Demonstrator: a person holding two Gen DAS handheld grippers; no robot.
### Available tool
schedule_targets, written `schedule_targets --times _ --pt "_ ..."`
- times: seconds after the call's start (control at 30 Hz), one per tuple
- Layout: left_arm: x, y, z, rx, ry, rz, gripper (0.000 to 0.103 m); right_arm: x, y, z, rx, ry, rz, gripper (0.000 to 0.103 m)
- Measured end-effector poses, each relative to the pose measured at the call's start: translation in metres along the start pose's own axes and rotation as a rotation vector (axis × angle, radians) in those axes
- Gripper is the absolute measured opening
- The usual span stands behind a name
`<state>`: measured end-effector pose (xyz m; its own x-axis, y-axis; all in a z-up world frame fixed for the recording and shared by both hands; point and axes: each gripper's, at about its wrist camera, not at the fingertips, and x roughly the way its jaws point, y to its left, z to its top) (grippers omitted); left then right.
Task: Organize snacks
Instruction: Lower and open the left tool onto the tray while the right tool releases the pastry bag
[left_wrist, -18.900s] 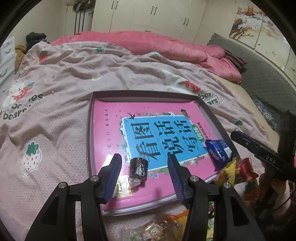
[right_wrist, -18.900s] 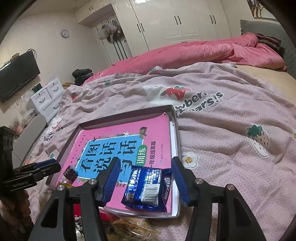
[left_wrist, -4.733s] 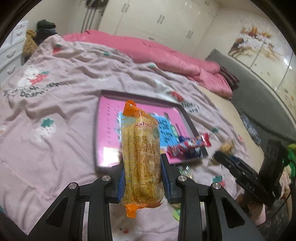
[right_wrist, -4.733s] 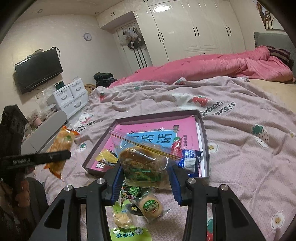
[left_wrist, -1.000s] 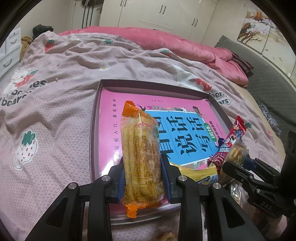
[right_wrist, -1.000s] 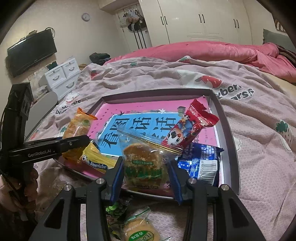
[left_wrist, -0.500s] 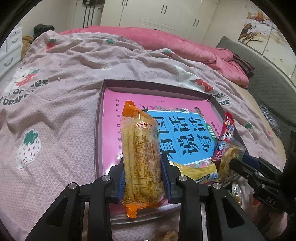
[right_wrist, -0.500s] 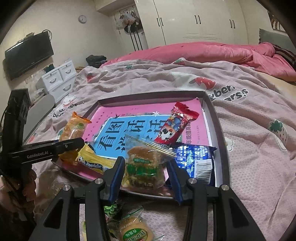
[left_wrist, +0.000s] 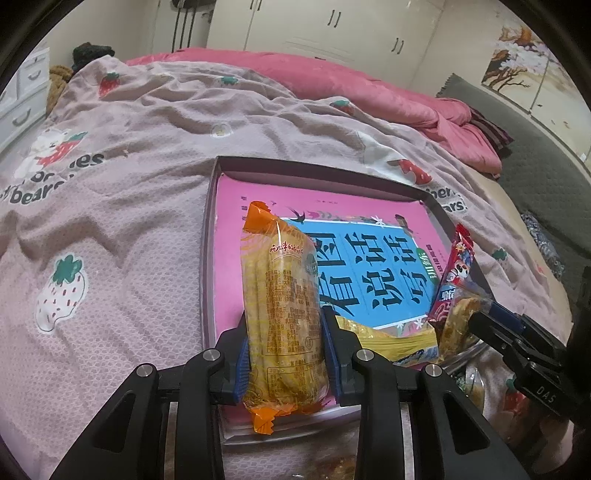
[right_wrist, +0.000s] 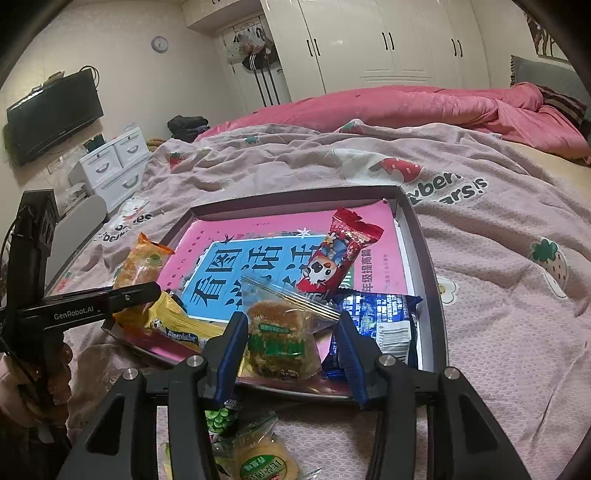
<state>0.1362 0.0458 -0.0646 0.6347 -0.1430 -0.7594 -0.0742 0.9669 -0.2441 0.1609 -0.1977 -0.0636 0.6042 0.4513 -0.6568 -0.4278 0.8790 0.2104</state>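
Left gripper pinching a tall orange snack pack, upright over the tray at its 7 o'clock corner. Right gripper spread around a clear-bagged cake, fingers off the wrapper, near the tray's 6 o'clock rim. At 3 o'clock of the cake, a blue packet; at 12, a red packet.
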Motion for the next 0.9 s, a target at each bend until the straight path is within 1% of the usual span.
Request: schedule_targets --times 0.33,0.5,0.67,0.73,0.8,0.9 --pt "-0.003 0.008 0.003 -0.017 -0.005 0.013 0.034 -0.002 -0.005 0.002 0.016 -0.009 -0.007 0.051" --pt "-0.006 0.011 0.004 -0.026 -0.011 0.010 0.040 -0.003 -0.008 0.003 0.025 -0.015 -0.009 0.051" --pt "-0.011 0.013 0.006 -0.031 -0.021 0.004 0.041 -0.004 -0.008 0.003 0.028 -0.018 -0.012 0.052" --pt "-0.014 0.013 0.007 -0.033 -0.028 0.000 0.044 -0.005 -0.009 0.003 0.029 -0.020 -0.011 0.052" --pt "-0.017 0.013 0.008 -0.035 -0.033 -0.005 0.048 -0.005 -0.009 0.003 0.031 -0.023 -0.013 0.052" --pt "-0.022 0.013 0.009 -0.035 -0.044 -0.008 0.048 -0.007 -0.010 0.004 0.035 -0.027 -0.014 0.052"
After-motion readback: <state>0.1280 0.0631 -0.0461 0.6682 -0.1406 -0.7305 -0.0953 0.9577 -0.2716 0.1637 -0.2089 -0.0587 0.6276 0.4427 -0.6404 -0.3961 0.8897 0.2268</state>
